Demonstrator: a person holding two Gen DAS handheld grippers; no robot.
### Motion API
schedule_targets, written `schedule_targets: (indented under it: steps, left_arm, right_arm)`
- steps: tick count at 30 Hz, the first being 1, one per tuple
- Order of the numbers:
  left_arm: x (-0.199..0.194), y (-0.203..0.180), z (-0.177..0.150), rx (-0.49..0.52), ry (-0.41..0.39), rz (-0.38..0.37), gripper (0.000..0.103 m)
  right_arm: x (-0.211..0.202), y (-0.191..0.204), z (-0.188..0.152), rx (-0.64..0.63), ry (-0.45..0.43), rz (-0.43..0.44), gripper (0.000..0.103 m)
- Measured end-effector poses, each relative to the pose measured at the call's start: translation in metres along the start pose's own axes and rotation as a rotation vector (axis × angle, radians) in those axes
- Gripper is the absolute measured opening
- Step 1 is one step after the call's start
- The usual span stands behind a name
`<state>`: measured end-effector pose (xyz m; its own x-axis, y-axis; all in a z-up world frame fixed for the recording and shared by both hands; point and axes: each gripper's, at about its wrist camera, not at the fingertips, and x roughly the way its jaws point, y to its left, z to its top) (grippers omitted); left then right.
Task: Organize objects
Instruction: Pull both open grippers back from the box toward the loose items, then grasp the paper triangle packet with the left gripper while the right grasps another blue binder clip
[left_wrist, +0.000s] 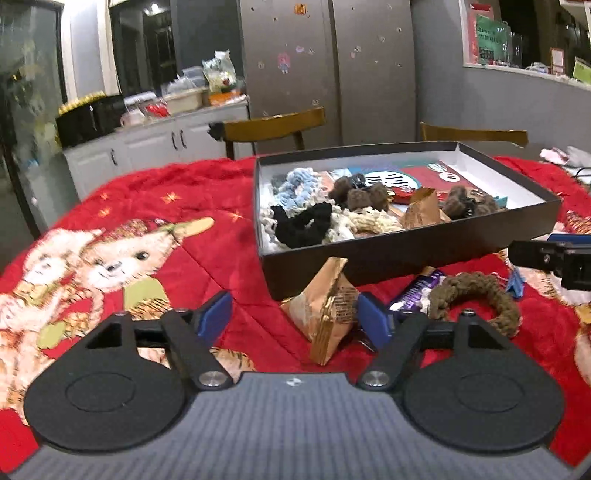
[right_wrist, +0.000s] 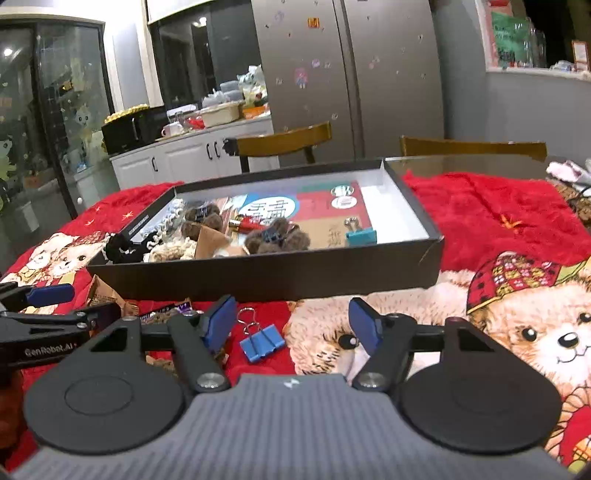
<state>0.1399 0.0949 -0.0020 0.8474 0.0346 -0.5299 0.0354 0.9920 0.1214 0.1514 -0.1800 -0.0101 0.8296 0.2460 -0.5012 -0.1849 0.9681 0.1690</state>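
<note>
Gold-wrapped snack packet (left_wrist: 325, 310) lies between the left gripper's (left_wrist: 295, 317) parted jaws, against its right pad, ungripped, before the black box (left_wrist: 406, 254). Blue binder clip (right_wrist: 261, 345) lies on the red blanket (right_wrist: 480, 218) between the right gripper's (right_wrist: 293, 325) open, empty jaws, nearer its left pad.

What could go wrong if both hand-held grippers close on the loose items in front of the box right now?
1. The left hand-held gripper has the gold snack packet off-centre, against one pad; closing may push it aside.
2. The blue binder clip lies flat near one pad of the right hand-held gripper, which may pinch the red blanket.
3. Both grippers work close together and could collide.
</note>
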Motion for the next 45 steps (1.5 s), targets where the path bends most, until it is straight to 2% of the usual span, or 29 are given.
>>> schedule_targets:
  steps: [4, 8, 13, 17, 21, 24, 38, 45]
  left_arm:
    - [0.001, 0.000, 0.000, 0.001, 0.009, 0.004, 0.069]
    - [0.005, 0.012, 0.000, -0.071, 0.034, -0.007, 0.065]
    - [0.009, 0.011, 0.000, -0.083, 0.062, 0.034, 0.050]
    - [0.010, 0.011, 0.001, -0.087, 0.070, 0.048, 0.047]
    - [0.009, 0.009, 0.001, -0.075, 0.069, 0.073, 0.046]
    - [0.009, 0.010, 0.001, -0.089, 0.070, 0.096, 0.046]
    - [0.009, 0.011, 0.001, -0.097, 0.070, 0.125, 0.046]
    - [0.007, 0.016, 0.001, -0.141, 0.061, 0.133, 0.044]
  right_arm:
    - [0.001, -0.005, -0.001, 0.029, 0.012, 0.010, 0.066]
    - [0.001, -0.002, -0.001, 0.009, 0.021, 0.050, 0.066]
    - [0.006, 0.006, -0.003, -0.028, 0.087, 0.076, 0.063]
    - [0.006, 0.005, -0.004, -0.016, 0.087, 0.058, 0.053]
    - [0.007, 0.004, -0.004, -0.015, 0.088, 0.055, 0.048]
    - [0.008, 0.007, -0.003, -0.035, 0.091, 0.060, 0.032]
    - [0.007, 0.002, -0.002, -0.005, 0.082, 0.065, 0.031]
    - [0.004, 0.002, -0.002, 0.002, 0.060, 0.078, 0.031]
